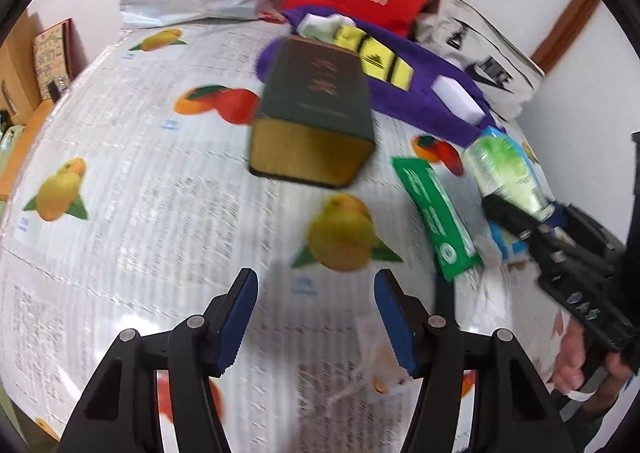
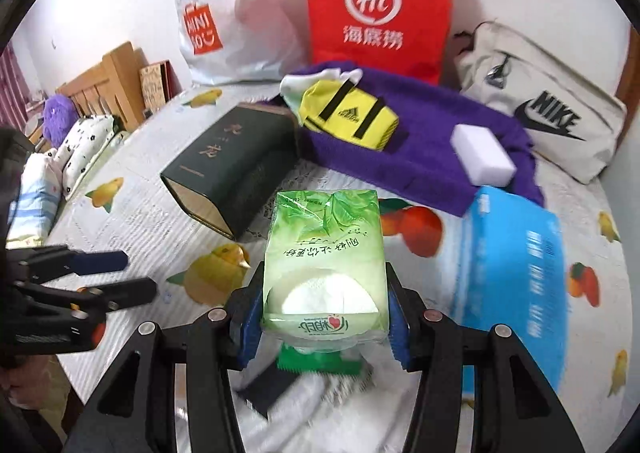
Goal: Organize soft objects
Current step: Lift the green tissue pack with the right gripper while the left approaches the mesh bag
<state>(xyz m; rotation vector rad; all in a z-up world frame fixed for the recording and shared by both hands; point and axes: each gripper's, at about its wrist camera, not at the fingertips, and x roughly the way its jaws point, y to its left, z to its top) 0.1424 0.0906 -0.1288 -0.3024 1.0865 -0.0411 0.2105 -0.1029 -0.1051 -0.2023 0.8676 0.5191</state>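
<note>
My right gripper [image 2: 325,317] is shut on a green tissue pack [image 2: 326,261] and holds it above the table; the pack also shows in the left wrist view [image 1: 508,173]. My left gripper [image 1: 316,293] is open and empty over the fruit-print tablecloth [image 1: 140,181]; it shows at the left of the right wrist view [image 2: 136,273]. A purple towel [image 2: 420,157] lies at the back with a yellow sock [image 2: 348,115] and a white sponge [image 2: 482,159] on it.
A dark green box [image 2: 228,169] lies on its side mid-table. A blue pack [image 2: 516,273] sits right, a green packet [image 1: 436,217] beside it. A red bag [image 2: 378,5], a white Miniso bag [image 2: 224,13] and a Nike bag [image 2: 548,113] stand at the back.
</note>
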